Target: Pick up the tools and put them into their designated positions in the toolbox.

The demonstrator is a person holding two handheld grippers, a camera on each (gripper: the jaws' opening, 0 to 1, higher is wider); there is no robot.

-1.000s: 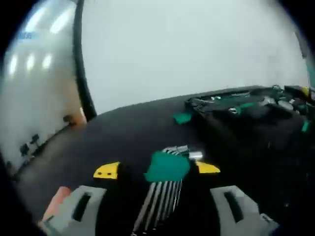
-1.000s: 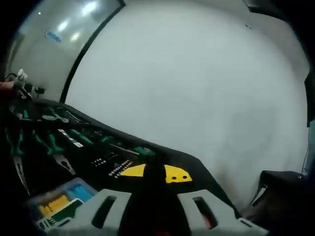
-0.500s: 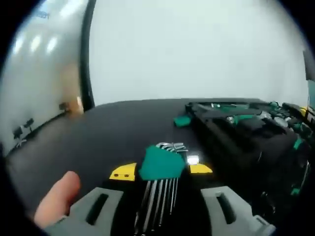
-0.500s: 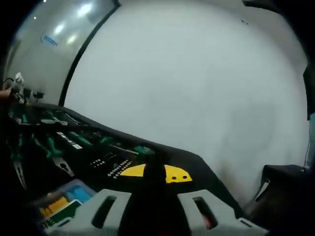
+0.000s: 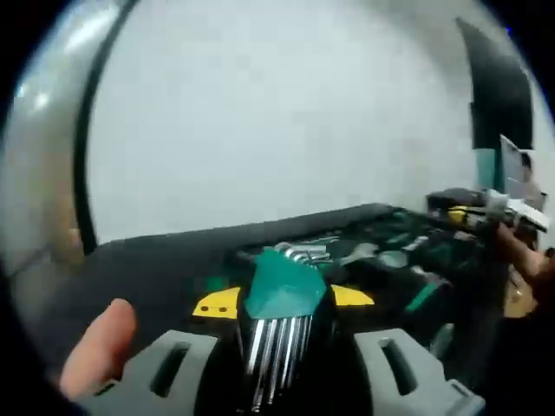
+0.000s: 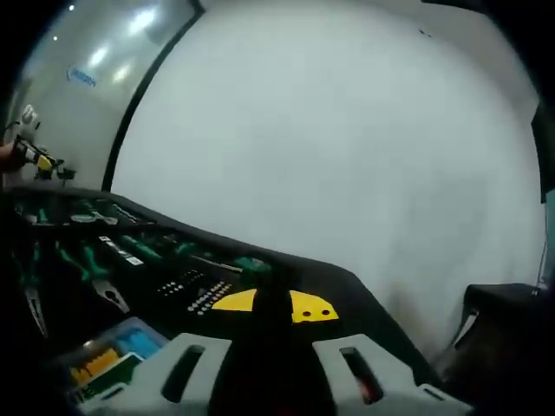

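Left tongs (image 5: 284,299) grip shiny steel hex keys (image 5: 276,342).

A plain white wall (image 5: 260,113) rises behind the black table (image 5: 156,260) in the left gripper view, with a dark vertical strip (image 5: 82,173) running down it at the left. In the right gripper view the same pale wall (image 6: 329,147) spreads wide, a dark strip (image 6: 139,104) slants across it, and ceiling lights (image 6: 143,19) glare on the glossy panel beyond.
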